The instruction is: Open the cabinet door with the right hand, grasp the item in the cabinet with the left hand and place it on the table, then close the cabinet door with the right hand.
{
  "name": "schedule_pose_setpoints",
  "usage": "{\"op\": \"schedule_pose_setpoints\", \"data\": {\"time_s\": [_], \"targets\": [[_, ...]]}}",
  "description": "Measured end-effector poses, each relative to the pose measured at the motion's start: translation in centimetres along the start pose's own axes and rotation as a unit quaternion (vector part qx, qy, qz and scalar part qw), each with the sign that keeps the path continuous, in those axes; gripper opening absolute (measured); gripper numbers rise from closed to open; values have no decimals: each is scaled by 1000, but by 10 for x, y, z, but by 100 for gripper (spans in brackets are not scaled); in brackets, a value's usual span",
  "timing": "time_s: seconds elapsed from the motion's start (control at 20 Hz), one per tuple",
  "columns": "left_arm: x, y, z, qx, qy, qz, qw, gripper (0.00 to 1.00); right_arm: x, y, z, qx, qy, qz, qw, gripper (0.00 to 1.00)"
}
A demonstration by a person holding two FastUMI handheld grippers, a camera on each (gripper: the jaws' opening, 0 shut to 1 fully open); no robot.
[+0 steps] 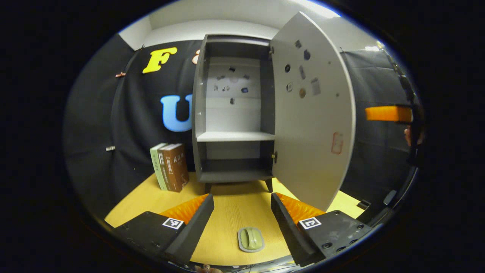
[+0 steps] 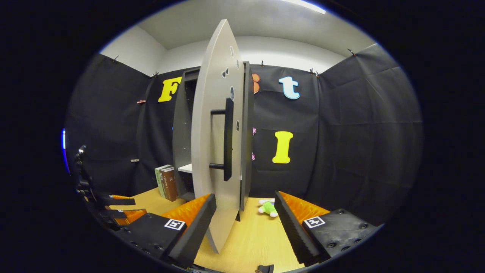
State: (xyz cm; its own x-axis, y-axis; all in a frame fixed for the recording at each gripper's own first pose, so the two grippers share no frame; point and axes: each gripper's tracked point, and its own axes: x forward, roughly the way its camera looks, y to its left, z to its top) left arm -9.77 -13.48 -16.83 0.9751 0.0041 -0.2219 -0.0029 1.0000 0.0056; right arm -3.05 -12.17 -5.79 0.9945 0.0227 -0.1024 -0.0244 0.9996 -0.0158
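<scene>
The cabinet door (image 2: 212,151) stands swung wide from the cabinet (image 1: 201,113); rigid and light by its look; best taken by its black bar handle (image 2: 227,139); the right gripper (image 2: 244,222) is spread before the door's edge; the left gripper (image 1: 242,218) is spread over the green item (image 1: 251,239) on the table (image 1: 231,208).

Wooden table (image 1: 231,212) with cabinet (image 1: 235,159), books (image 1: 170,167), green item (image 1: 251,239), plush toy (image 2: 268,207)
</scene>
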Motion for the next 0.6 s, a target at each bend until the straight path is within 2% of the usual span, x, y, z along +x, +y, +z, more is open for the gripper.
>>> {"op": "schedule_pose_setpoints", "data": {"time_s": [0.15,0.4,0.6], "targets": [[-33,1,36,15,-19,-6,1000,92,6,6,6,15,-8,9,1000,97],[-39,-20,77,-26,-41,-10,999,95,30,7,13,21,-17,47,999,97],[-17,-7,97,-21,-70,33,997,92,44,19,4,27,-11,104,994,98]]}}
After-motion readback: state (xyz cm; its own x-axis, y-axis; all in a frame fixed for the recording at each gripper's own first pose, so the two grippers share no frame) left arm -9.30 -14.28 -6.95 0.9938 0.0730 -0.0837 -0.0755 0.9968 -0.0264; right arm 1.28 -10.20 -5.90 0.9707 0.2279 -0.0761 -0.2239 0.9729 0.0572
